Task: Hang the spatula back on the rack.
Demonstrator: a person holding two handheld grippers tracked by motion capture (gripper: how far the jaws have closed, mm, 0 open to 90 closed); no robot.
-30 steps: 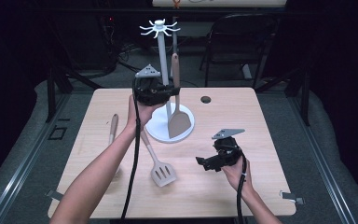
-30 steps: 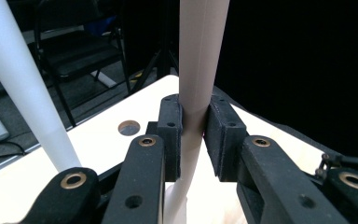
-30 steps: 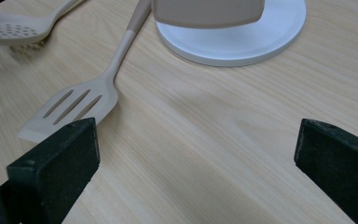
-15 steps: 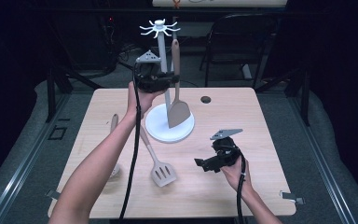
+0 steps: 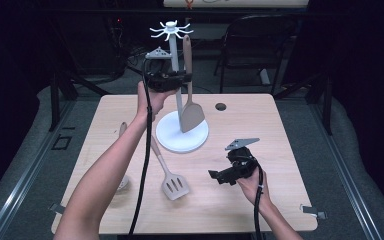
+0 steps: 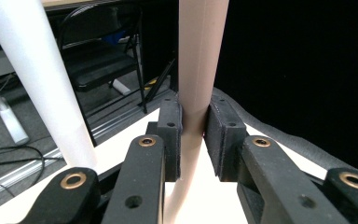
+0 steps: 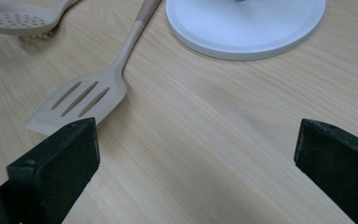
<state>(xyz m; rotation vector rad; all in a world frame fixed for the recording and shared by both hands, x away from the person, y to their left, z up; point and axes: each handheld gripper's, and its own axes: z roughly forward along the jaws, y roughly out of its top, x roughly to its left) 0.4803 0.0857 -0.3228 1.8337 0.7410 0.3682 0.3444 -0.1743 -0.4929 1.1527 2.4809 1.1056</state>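
Gripper jaws on the right gripper [image 5: 219, 175], nearest the person, stand wide apart with nothing between them, low over the bare wood of the table [image 5: 280, 200]. Just beyond it lies a beige slotted turner [image 5: 172, 182], flat on the table, its handle running back toward the round white base of the utensil stand [image 5: 166, 135]. Left of that, partly under the person's forearm, lies a perforated spoon [image 7: 14, 19] of the same beige. Farther back, the left gripper [image 5: 182, 79] is held up in the air beside the stand's white pole, its pads pressed tight on the handle of a solid turner [image 5: 192, 116]. This turner is pale beige with a smooth, rounded handle and a flat, unslotted blade that widens downward. It hangs nearly upright, blade lowest and just over the stand's base, handle top close under the white hooks at the stand's crown.
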